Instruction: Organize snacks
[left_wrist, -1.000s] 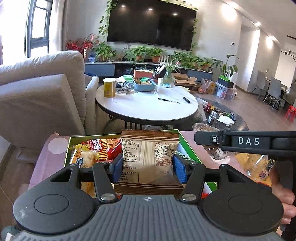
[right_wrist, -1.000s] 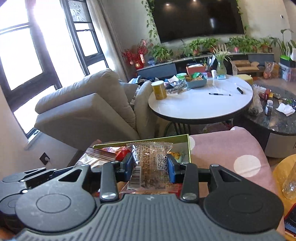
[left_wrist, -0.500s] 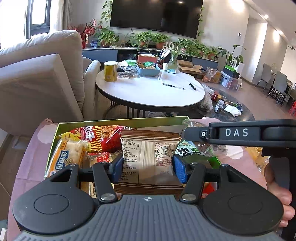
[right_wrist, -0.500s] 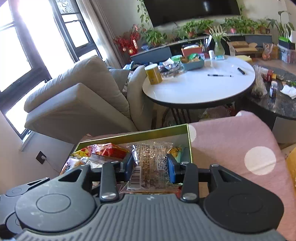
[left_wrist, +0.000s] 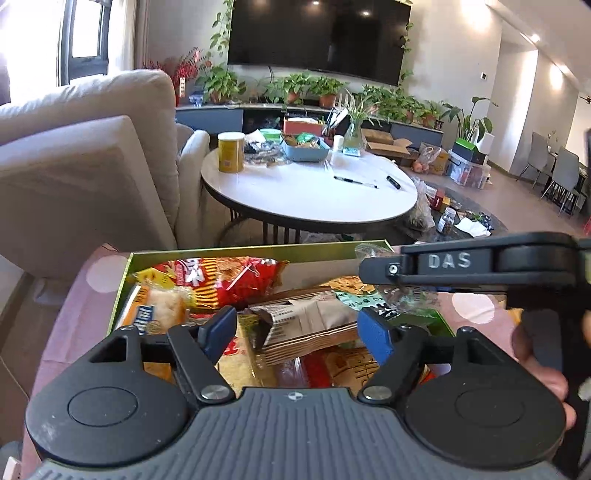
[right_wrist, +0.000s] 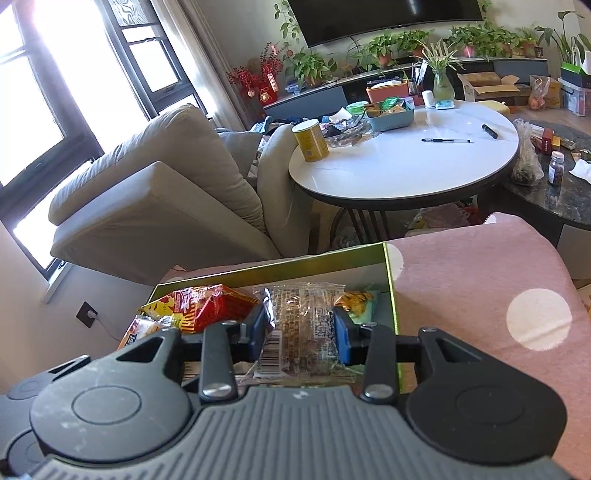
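Note:
A green box (left_wrist: 236, 255) of snacks rests on a pink dotted cloth (right_wrist: 480, 280). My left gripper (left_wrist: 297, 328) hangs over the box with its jaws opening; the brown paper snack packet (left_wrist: 314, 325) lies tilted between the blue pads, free of them, on top of the other snacks. My right gripper (right_wrist: 301, 330) is shut on a clear packet of dark snack (right_wrist: 301, 325) with a barcode, held above the box's right part. A red and yellow bag (left_wrist: 229, 280) and a cracker packet (left_wrist: 159, 310) lie in the box's left half. The right gripper's body (left_wrist: 480, 262) crosses the left wrist view.
A grey armchair (right_wrist: 147, 199) stands behind the box. Beyond it a round white table (left_wrist: 306, 192) carries a yellow can (left_wrist: 231, 151), a blue tray (left_wrist: 304, 149) and pens. A dark low table (right_wrist: 554, 173) with jars stands to the right. A hand (left_wrist: 543, 362) shows at the right.
The left gripper's jaws have spread and the brown packet has dropped and tipped over onto the snacks in the box. Both grippers came lower over the box; the right one still grips its packet.

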